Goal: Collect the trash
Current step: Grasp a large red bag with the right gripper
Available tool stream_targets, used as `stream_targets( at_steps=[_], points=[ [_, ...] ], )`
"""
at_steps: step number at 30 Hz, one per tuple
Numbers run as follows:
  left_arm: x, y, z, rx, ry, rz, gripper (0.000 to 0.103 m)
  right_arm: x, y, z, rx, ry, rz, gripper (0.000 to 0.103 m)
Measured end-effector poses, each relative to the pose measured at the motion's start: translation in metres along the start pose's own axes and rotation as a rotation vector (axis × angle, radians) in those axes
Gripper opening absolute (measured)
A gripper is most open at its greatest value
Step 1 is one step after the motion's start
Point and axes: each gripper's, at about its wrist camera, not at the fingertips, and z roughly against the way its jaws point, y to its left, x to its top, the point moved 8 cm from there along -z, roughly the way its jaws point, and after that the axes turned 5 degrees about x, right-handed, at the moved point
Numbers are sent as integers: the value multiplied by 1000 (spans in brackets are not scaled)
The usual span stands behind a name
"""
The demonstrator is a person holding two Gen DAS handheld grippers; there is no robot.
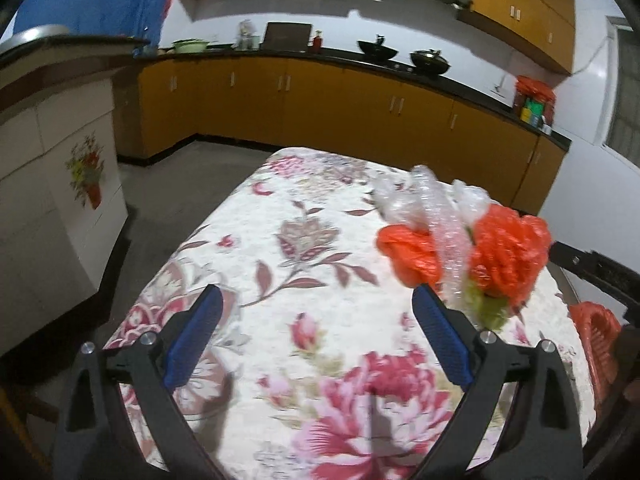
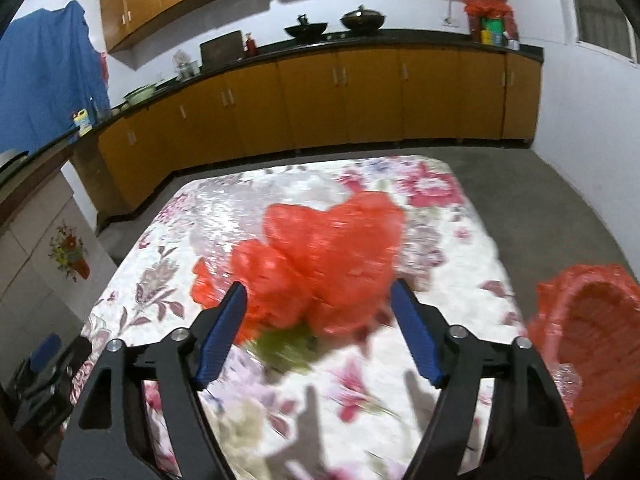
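Right wrist: gripper (image 2: 318, 300) spread wide around the red bag (image 2: 320, 256); left gripper (image 1: 316, 306) released too. Sink deeper, then squeeze.

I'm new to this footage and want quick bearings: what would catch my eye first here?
First, the crumpled red plastic bag, bright against the floral tablecloth, lying just ahead of the open right gripper. In the left wrist view, clear plastic wrap lies bunched with it, ahead and to the right of the open left gripper. A red basket sits at the table's right edge.
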Motion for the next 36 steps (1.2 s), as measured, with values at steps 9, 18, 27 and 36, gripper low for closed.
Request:
stream_targets(
  at_steps=[9, 18, 27, 36],
  points=[
    [-7, 18, -12, -11, 38, 36, 94, 0, 22, -40, -19, 50, 50, 71],
    [-8, 3, -15, -47, 41, 17, 94, -17, 17, -52, -16, 106, 72, 26],
    [-4, -24, -15, -88, 30, -24, 94, -16, -1, -19, -6, 45, 69, 21],
    [5, -59, -24, -150, 38, -49, 87, -17, -37, 19, -50, -21, 49, 21]
  ],
)
